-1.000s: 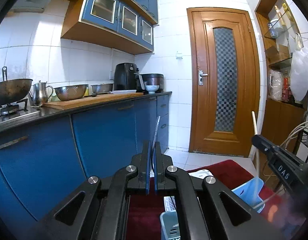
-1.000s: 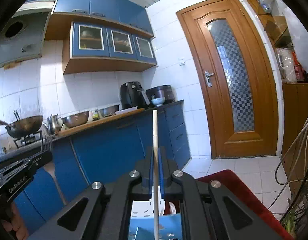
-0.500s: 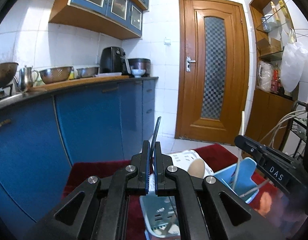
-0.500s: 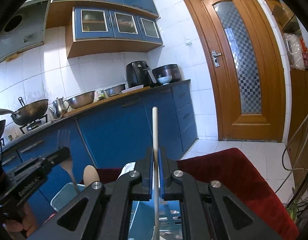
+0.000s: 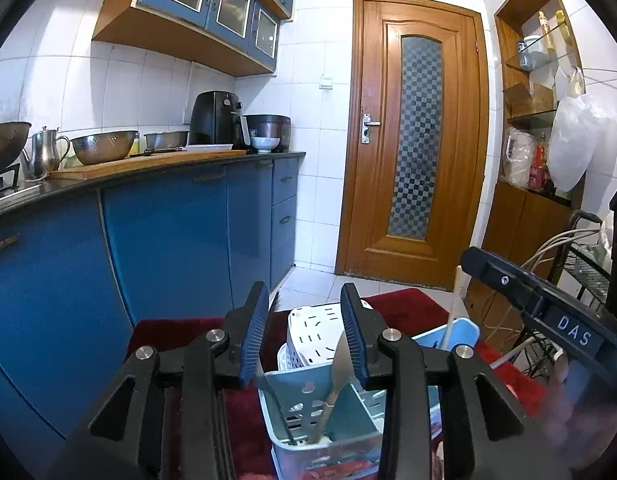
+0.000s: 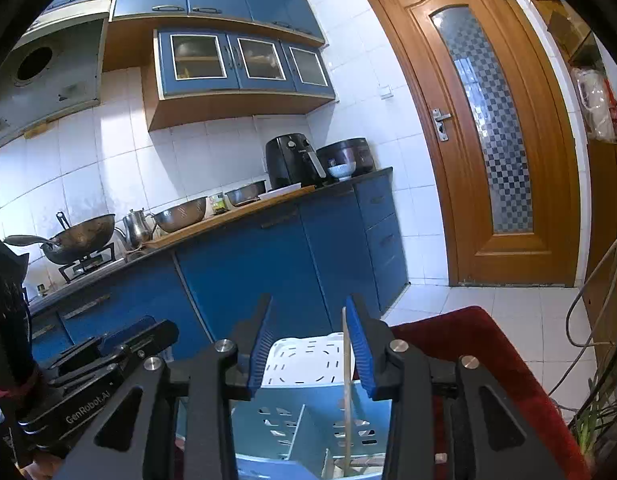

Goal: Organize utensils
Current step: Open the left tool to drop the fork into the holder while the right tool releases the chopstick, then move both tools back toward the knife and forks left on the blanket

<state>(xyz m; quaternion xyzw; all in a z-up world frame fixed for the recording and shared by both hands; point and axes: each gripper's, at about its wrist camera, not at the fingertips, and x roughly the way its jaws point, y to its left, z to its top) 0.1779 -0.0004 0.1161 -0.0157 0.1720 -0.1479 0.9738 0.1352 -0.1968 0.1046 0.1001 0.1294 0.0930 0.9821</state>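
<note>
My left gripper is open above a pale blue utensil caddy on the red mat. A dark flat utensil leans in the caddy by the left finger, and a wooden spoon stands in it too. My right gripper is open above the same blue caddy. A thin wooden stick stands in the caddy, next to the right finger. The right gripper also shows in the left wrist view.
A white perforated basket stands behind the caddy on the red mat. Blue kitchen cabinets run along the left. A wooden door is ahead. Cables and a wire rack are at the right.
Both grippers have opened and let go: the flat utensil from the left and the wooden stick from the right now stand in the blue caddy. Both grippers lowered toward it.
</note>
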